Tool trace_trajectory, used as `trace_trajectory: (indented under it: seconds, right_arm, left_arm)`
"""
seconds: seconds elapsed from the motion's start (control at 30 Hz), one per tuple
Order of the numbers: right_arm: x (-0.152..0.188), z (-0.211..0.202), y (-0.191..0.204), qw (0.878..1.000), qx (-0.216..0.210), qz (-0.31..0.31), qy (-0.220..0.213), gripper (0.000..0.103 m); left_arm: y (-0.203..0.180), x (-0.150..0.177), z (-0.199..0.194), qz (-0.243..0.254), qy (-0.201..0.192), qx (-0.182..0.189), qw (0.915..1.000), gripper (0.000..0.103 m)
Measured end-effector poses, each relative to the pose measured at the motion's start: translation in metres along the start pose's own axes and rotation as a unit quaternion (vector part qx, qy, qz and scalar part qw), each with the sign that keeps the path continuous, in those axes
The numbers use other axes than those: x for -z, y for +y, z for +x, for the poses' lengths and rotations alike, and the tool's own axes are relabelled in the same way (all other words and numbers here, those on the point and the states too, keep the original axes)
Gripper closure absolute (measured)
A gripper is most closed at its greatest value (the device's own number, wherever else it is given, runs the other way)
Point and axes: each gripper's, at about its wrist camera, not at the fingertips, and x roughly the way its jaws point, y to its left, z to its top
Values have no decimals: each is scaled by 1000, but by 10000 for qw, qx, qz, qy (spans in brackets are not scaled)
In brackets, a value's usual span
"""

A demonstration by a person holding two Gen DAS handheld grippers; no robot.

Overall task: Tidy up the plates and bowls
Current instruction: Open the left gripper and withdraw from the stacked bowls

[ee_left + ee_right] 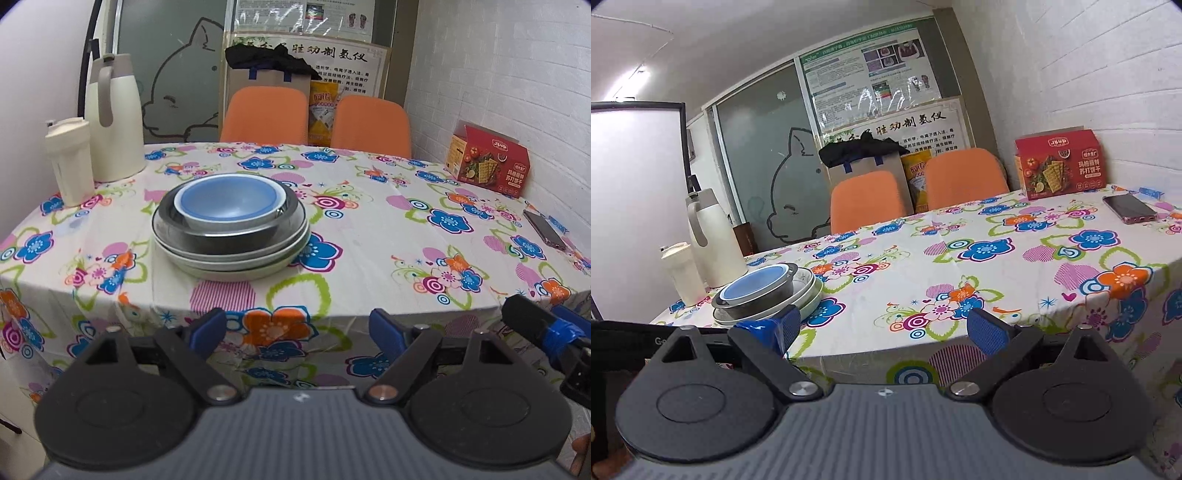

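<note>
Our left gripper (pixel 297 328) hangs off the near edge of the surface (pixel 369 236) with its jaws apart and nothing between them. Our right gripper (pixel 882 328) sits beside it, also short of the edge, its jaws likewise wide and empty.

The task's things are already gathered in one pile: a blue bowl (pixel 229 201) nests in a dark metal bowl (pixel 221 236), and both sit on stacked pale plates (pixel 236 266) on the left half of the flowered cloth, straight ahead of our left gripper. From how they lie, the sorting looks done or close to it; we judge any remaining step to be a small one, such as centring the blue bowl, which leans toward the back of the pile. To do that well we should come in low and level, take only the bowl's rim, and lift slowly so the plates below do not slide on the cloth.

A cream jug (pixel 114 118) and a small cream bottle (pixel 70 162) stand near the pile's left, limiting room there. A cracker box (pixel 487 162) and a phone (pixel 546 229) lie well apart, on the right.
</note>
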Motion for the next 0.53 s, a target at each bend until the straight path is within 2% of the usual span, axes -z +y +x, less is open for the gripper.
trace_trajectory:
  seconds: [0.27, 0.43, 0.53]
  right_arm:
    - [6, -13, 1, 9997, -142, -99, -158, 18]
    - [10, -12, 6, 9996, -195, -154, -102, 18]
    - [12, -11, 8, 9995, -216, -214, -71, 18]
  left_arm:
    - [-9, 12, -17, 280, -261, -127, 9992, 21]
    - [-13, 16, -21, 424, -430, -130, 9981, 21]
    - [-10, 16, -21, 314, -416, -77, 9986, 21]
